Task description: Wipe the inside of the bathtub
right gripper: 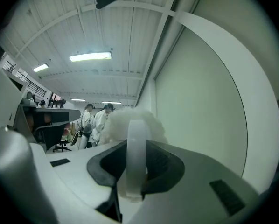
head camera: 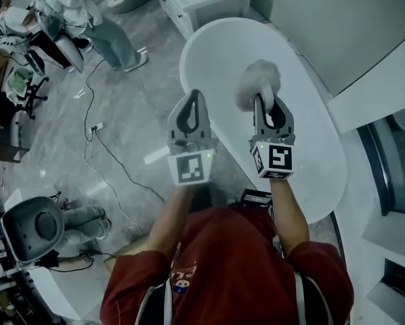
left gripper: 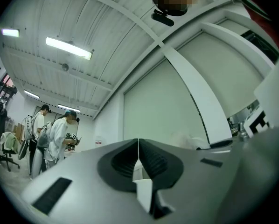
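In the head view the fluffy white duster (head camera: 258,83) and the right gripper (head camera: 269,110) cover part of the white oval bathtub (head camera: 317,147), and the person's forearm (head camera: 292,215) hides part of its near rim. At the far left, the people in white (head camera: 74,5) are cut off by the top edge, and what they hold is too small to tell

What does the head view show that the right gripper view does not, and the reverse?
Only the head view: the whole oval bathtub from above, and the left gripper, shut and empty. Only the right gripper view: the lit ceiling lamps. Both: the fluffy duster clamped in the right gripper, and people in white behind.
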The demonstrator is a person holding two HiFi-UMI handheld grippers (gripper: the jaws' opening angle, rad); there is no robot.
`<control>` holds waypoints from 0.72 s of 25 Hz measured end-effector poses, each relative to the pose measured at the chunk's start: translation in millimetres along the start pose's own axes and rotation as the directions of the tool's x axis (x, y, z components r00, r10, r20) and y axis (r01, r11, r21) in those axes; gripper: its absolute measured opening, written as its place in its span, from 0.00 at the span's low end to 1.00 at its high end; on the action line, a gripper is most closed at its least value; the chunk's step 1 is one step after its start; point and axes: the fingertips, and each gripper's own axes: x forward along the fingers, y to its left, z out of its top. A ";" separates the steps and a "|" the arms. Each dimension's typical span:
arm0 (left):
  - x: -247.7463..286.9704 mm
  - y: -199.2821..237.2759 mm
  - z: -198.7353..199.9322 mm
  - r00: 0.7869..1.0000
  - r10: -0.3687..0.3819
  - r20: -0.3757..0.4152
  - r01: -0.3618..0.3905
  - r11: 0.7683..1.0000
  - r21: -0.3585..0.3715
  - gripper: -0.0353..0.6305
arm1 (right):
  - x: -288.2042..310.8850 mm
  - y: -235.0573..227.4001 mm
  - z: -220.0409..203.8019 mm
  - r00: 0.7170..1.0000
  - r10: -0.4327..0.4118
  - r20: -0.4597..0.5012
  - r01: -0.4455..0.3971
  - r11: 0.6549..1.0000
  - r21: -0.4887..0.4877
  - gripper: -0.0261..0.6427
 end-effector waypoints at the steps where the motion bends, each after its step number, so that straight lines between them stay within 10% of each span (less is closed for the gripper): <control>1: 7.0 7.6 -4.1 1.000 -0.007 0.001 0.007 1.000 -0.005 0.08 | 8.9 3.2 -3.2 1.000 -0.006 -0.006 0.006 1.000 -0.002 0.18; 18: 133.6 179.4 -80.3 0.991 -0.114 -0.073 0.111 0.993 -0.047 0.08 | 190.1 98.8 -70.3 0.978 -0.041 -0.205 0.035 0.999 -0.034 0.18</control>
